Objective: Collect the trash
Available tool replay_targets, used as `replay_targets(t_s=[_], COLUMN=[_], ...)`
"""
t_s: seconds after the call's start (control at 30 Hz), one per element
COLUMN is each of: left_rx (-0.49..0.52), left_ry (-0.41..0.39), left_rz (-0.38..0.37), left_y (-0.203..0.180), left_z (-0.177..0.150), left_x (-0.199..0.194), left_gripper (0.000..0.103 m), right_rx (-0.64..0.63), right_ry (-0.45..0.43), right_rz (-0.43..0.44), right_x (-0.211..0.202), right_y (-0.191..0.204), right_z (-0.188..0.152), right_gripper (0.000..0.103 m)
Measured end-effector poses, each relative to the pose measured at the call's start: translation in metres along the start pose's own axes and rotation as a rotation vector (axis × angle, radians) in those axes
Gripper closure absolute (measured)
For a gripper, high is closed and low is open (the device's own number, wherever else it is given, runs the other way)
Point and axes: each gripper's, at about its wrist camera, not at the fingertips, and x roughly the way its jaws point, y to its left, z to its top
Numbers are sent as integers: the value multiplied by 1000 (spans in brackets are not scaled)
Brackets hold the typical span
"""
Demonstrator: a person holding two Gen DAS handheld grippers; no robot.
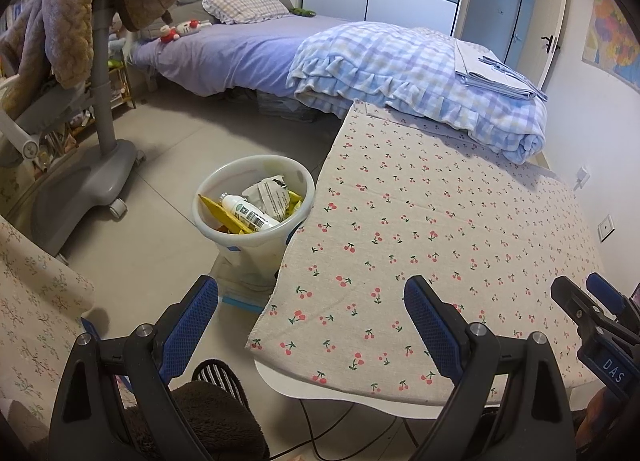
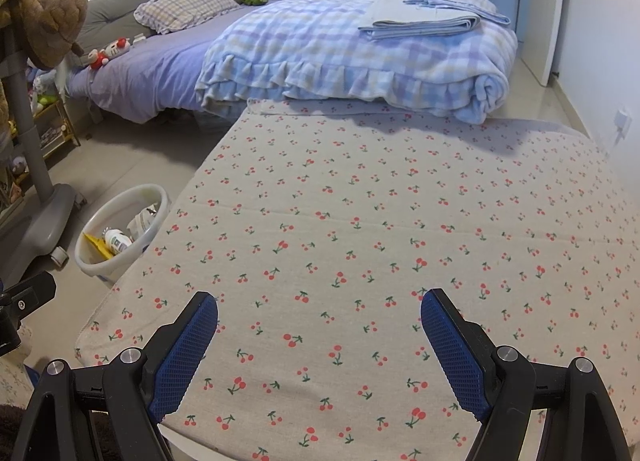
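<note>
A white trash bin (image 1: pixel 256 237) stands on the floor left of the table; it also shows in the right wrist view (image 2: pixel 120 257). It holds a white bottle (image 1: pixel 250 213), a yellow wrapper (image 1: pixel 218 211) and a crumpled white packet (image 1: pixel 268 195). My left gripper (image 1: pixel 312 297) is open and empty, over the table's front left corner, the bin beyond its left finger. My right gripper (image 2: pixel 319 309) is open and empty above the cherry-print tablecloth (image 2: pixel 380 221). The right gripper's tip also shows in the left wrist view (image 1: pixel 584 301).
A bed with a folded checked blanket (image 1: pixel 420 77) lies behind the table. A grey wheeled stand (image 1: pixel 100 133) draped with brown plush cloth stands at the left. A floral-covered surface (image 1: pixel 36 301) is at the near left. A slipper (image 1: pixel 218 377) and cables lie under the table edge.
</note>
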Motion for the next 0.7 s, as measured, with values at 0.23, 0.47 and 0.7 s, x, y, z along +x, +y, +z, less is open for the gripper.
replay_targets(t_s=[0.23, 0.47, 0.7], left_rx=[-2, -4, -4], left_ry=[-1, -6, -4], left_rz=[3, 8, 8], left_y=[0, 0, -1], left_z=[0, 0, 0], left_x=[0, -1, -1], left_gripper=[7, 7, 7], right_rx=[0, -3, -2], right_ry=[-1, -2, -2], right_rz=[2, 1, 1], right_x=[0, 0, 0], right_y=[0, 1, 1], right_z=[0, 0, -1], right_gripper=[16, 16, 16])
